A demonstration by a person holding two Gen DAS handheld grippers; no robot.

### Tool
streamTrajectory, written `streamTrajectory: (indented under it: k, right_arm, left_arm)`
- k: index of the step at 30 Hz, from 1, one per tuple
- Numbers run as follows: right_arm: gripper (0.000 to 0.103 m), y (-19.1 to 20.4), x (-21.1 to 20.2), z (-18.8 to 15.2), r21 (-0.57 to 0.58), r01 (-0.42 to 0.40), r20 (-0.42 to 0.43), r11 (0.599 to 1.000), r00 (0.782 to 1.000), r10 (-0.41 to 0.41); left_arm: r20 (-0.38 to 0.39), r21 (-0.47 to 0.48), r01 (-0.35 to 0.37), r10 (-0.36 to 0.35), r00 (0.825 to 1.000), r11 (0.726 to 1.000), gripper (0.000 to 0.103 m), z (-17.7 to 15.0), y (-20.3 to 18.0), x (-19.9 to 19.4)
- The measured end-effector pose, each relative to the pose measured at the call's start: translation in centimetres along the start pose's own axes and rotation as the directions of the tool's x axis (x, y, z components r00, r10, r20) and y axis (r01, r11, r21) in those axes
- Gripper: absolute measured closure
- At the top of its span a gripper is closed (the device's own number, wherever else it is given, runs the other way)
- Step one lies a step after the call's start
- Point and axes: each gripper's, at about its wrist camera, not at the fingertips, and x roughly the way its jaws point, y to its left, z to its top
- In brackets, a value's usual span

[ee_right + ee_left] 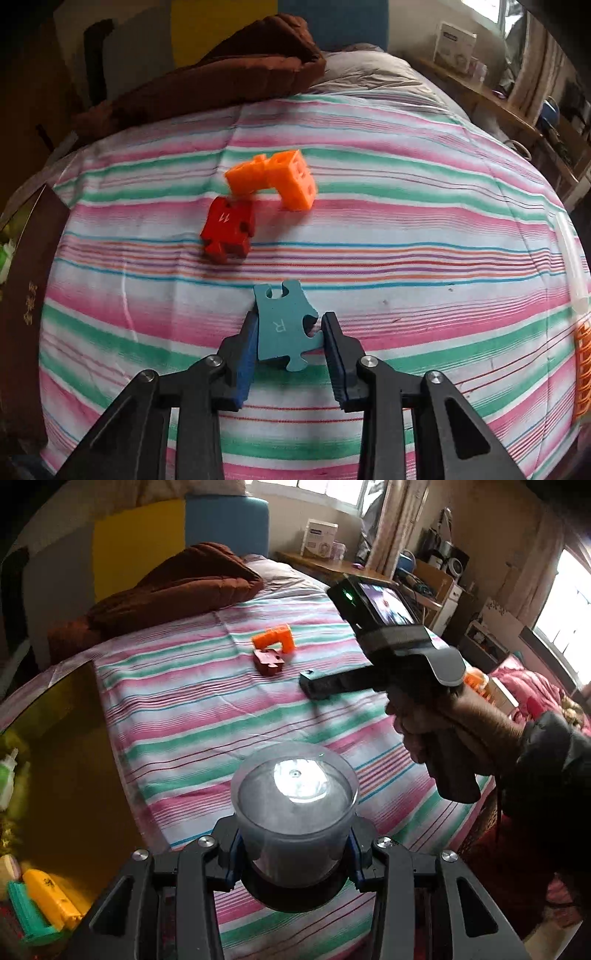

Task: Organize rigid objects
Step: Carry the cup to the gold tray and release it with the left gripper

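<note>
While the left gripper (pixel 295 853) clamps a clear plastic tub (pixel 294 812) low over the striped bedsheet (pixel 192 716), the right gripper (pixel 290 343) carries a teal jigsaw-shaped block (pixel 286 326) marked "R".

- Left fingers (pixel 231 856): part-closed, pressed against both sides of the tub near its dark base. Tub upright; contents not readable through the glare.
- Right fingers (pixel 245 347): narrowed onto the teal block, one on each edge; block tilted, seemingly lifted just off the bed.
- 2 pieces loose on the bed ahead: a red block (pixel 228 234) marked "11", and an orange cube chain (pixel 275 179) bent into an arch, just behind it and touching or nearly so.
- Left edge of the left view: an amber translucent bin (pixel 55 738), with yellow and green items beside or under it.

Step in hand, by my reading: gathering loose blocks, teal piece mid-transfer. Destination not certain, tub or bin.

Next move calls for bringing block and container together, then easing the right fingers apart directly over the opening. Soft bedding offers poor support, so the tub wants steady holding.
</note>
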Motion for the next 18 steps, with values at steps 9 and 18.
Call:
streamTrajectory:
  k: [9,18]
  right_arm:
    - [0.069,-0.4,0.0,-0.5,0.010,-0.014,-0.008,1.000,1.000,0.014]
    - [0.070,0.9,0.0,-0.5,-0.065,0.043,0.009,0.997,0.999,-0.043]
  left_arm:
    - [0.036,-0.183,0.001,0.005,0.999,0.983,0.059,-0.1,5.7,-3.9]
    - [0.008,-0.412,-0.137,0.154,0.988,0.901,0.059,-0.9,18.4,-7.3]
